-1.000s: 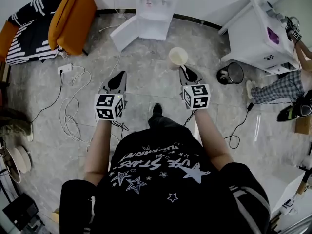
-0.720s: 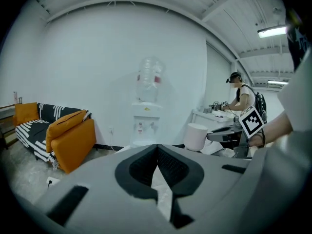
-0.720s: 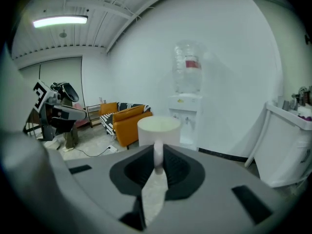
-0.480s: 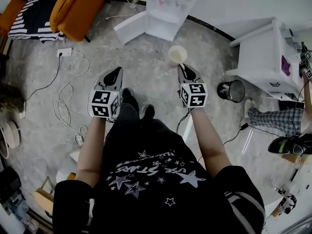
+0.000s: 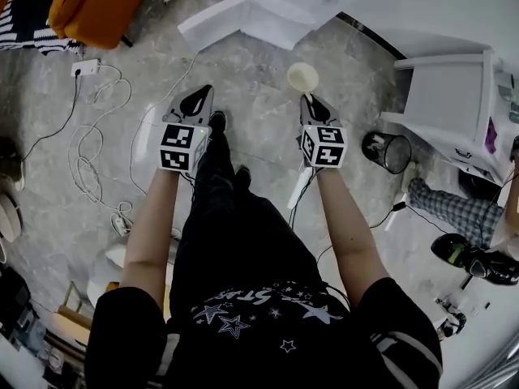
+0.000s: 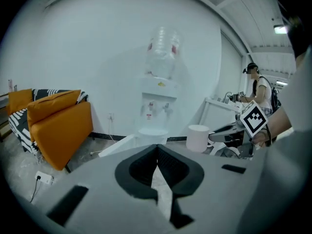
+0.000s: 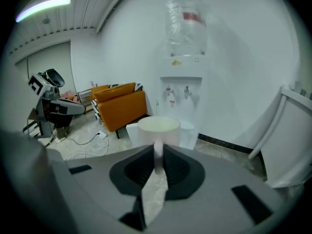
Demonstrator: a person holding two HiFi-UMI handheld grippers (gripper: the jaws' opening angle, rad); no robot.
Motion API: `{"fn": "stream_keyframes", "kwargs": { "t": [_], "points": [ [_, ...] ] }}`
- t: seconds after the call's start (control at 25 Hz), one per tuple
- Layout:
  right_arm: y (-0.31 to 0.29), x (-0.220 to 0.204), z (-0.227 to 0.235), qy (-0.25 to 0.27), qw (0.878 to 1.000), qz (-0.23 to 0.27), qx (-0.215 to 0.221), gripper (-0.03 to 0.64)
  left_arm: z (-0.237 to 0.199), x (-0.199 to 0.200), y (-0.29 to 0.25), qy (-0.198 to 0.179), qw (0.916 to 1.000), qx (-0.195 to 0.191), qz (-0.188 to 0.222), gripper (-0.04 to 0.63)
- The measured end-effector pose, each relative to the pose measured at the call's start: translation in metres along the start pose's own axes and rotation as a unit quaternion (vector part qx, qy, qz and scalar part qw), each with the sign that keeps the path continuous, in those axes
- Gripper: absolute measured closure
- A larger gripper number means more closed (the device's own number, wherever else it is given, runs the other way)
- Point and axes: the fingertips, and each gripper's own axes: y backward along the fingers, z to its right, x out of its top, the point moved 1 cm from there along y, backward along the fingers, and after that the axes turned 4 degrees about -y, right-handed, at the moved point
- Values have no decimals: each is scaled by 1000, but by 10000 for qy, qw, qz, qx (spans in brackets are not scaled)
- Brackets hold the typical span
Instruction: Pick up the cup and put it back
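Gripping the cup (image 7: 158,126) by its handle, the right gripper (image 7: 159,156) is recorded with its jaws drawn nearly together on that thin handle. The cream-white cup body stands upright just beyond the jaw tips. The cup is carried in the air above the grey floor (image 5: 243,112), in front of the person and short of the water dispenser (image 7: 184,99); no contact with any surface is observed. The left gripper (image 6: 157,152) is noted with its jaws closed against each other at the tips and nothing held between them. Both grippers are held forward at much the same level and well apart, the left one to the left of the cup. An orange chair (image 6: 58,126) is seen against the wall to the left of the dispenser. Loose white cables (image 5: 89,160) are spread on the floor at the left. A black waste bin (image 5: 387,151) stands beside a white table (image 5: 454,96) at the right. A second person (image 6: 258,94) is visible in the background of the left gripper view.
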Motion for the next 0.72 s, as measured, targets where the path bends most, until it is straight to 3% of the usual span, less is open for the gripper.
{"fn": "stream_keyframes", "kwargs": {
  "t": [0.28, 0.48, 0.72],
  "points": [
    [-143, -35, 20, -86, 9987, -375, -331, 569, -72, -61, -103, 212, 9994, -22, -264, 586],
    [-236, -72, 45, -599, 9957, -408, -577, 569, -106, -105, -171, 254, 9994, -21, -255, 586],
    [-341, -115, 71, -742, 9929, -467, -808, 569, -147, -176, -220, 317, 9989, -26, -339, 586]
  ]
}}
